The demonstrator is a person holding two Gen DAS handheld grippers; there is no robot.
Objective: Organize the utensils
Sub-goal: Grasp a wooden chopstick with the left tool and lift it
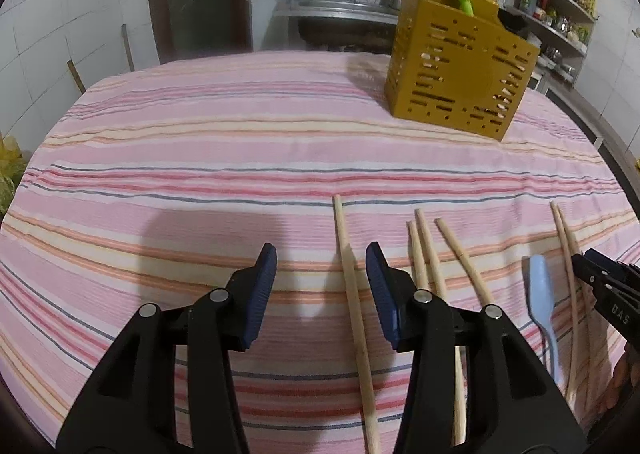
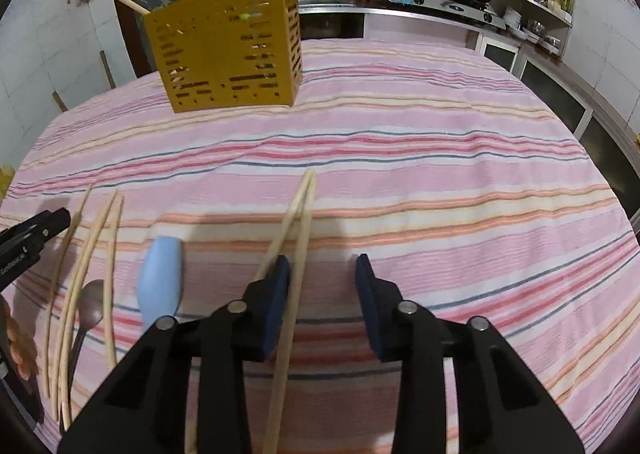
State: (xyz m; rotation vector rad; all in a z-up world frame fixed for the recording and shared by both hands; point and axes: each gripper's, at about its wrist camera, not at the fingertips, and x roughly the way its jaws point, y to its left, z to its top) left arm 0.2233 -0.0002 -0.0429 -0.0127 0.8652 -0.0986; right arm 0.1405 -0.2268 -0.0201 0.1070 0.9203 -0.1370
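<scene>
My left gripper [image 1: 321, 254] hangs open just above the striped cloth. One wooden chopstick [image 1: 352, 294] lies between its fingers, nearer the right one, touching neither pad. To its right lie more chopsticks [image 1: 428, 258] and a light blue spoon [image 1: 540, 294]. My right gripper [image 2: 323, 260] is open over a pair of chopsticks [image 2: 298, 214]. One of the pair runs between its fingers beside the left pad, and the other passes under that finger. A yellow perforated utensil holder [image 1: 456, 82] [image 2: 228, 54] stands at the far side with a green utensil and a wooden stick inside.
In the right wrist view the blue spoon [image 2: 162, 282], a brown spoon [image 2: 90, 308] and several chopsticks [image 2: 80, 274] lie to the left. The pink striped tablecloth [image 2: 440, 174] covers the table. A kitchen counter with a stove and shelves stands behind.
</scene>
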